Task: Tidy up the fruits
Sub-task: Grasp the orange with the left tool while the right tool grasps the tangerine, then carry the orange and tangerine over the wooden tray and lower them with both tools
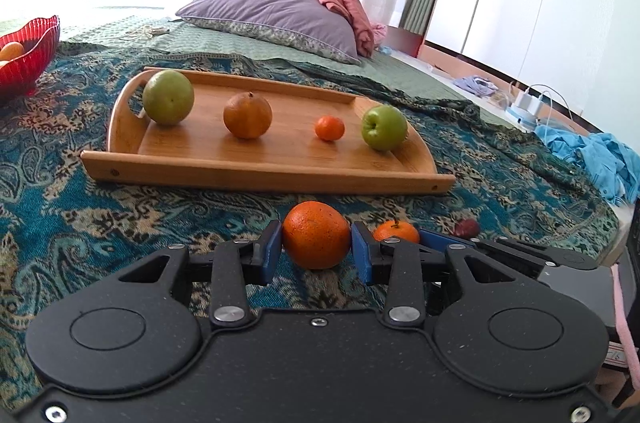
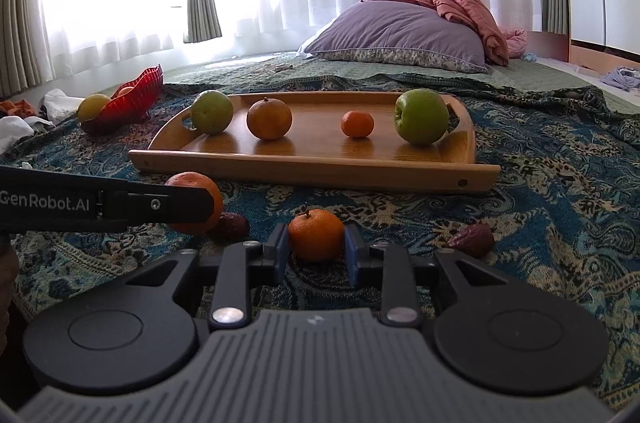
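A large orange (image 1: 316,235) and a small tangerine (image 2: 316,235) are lying on the bed's patterned blanket (image 1: 100,215), just near of the wooden tray (image 1: 260,175). The left tool (image 1: 316,249) is closing on the orange; the right tool (image 2: 316,249) is pinching the tangerine.

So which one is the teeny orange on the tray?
Find the wooden tray on the patterned blanket. Four fruits sit in a row on it; the teeny orange is third from the left, beside the green apple. It is the smallest and brightest orange.
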Tool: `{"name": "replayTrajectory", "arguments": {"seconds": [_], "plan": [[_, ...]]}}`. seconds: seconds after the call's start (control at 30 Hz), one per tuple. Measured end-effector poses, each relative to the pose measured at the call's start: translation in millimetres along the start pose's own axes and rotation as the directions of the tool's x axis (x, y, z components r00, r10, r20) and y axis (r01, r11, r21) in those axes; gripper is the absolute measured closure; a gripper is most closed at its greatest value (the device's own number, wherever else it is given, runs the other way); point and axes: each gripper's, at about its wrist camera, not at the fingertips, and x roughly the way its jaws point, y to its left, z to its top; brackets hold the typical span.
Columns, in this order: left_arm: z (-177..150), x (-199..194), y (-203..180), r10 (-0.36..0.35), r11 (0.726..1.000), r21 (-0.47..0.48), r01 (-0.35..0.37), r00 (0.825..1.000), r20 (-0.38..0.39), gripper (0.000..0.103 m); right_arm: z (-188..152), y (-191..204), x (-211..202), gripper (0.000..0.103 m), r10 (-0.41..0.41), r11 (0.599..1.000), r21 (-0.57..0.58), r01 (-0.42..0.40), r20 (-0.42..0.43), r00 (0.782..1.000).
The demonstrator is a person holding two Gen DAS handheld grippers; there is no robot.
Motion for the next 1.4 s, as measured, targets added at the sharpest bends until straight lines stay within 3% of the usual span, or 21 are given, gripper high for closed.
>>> {"name": "replayTrajectory", "arguments": {"seconds": [0.23, 0.3, 0.4, 0.6, 0.67, 0.97, 1.33, 1.4], "plan": [[12.9, 6.5, 1.2, 0.031, 0.999, 0.018, -0.032, 0.999, 0.033, 0.068, 10.6, 0.2, -1.8, 0.073, -0.004, 1.0, 0.027, 0.003, 0.042, 0.999], [15.9, 8.8, 1.5, 0.044, 0.999, 0.019, -0.045, 0.998, 0.035, 0.068, 15.5, 1.8, -1.4, 0.084, -0.007, 1.0, 0.021, 0.005, 0.055, 0.998], [16.8, 10.4, 2.8, 0.057, 0.998, 0.016, -0.057, 0.998, 0.032, 0.068, 20.2, 5.1, 2.3, 0.084, -0.023, 1.0, -0.003, 0.023, 0.054, 0.998], [7.0, 10.3, 6.1, 0.062, 0.998, 0.014, -0.063, 0.998, 0.012, 0.068, 11.1, 12.7, 2.8, 0.076, -0.029, 0.998, -0.055, 0.031, 0.03, 0.999], [4.9, 10.8, 6.7, 0.065, 0.998, 0.011, -0.065, 0.998, 0.005, 0.068, 9.2, 16.8, -0.4, 0.063, -0.038, 0.996, -0.083, 0.04, 0.036, 0.999], [1.0, 9.3, 7.5, 0.079, 0.997, 0.021, -0.079, 0.997, -0.002, 0.068, 4.6, 16.2, -3.7, 0.046, -0.095, 0.989, -0.108, 0.098, 0.031, 0.995], [-0.5, 11.9, 7.0, 0.1, 0.994, 0.034, -0.1, 0.995, -0.007, 0.068, -6.0, 2.4, -2.6, 0.047, -0.122, 0.99, -0.072, 0.12, -0.033, 0.992], [0.2, 12.4, 6.9, 0.103, 0.994, 0.036, -0.102, 0.995, -0.006, 0.068, -7.8, 3.0, -1.6, 0.053, -0.127, 0.989, -0.078, 0.124, -0.035, 0.991]]}}
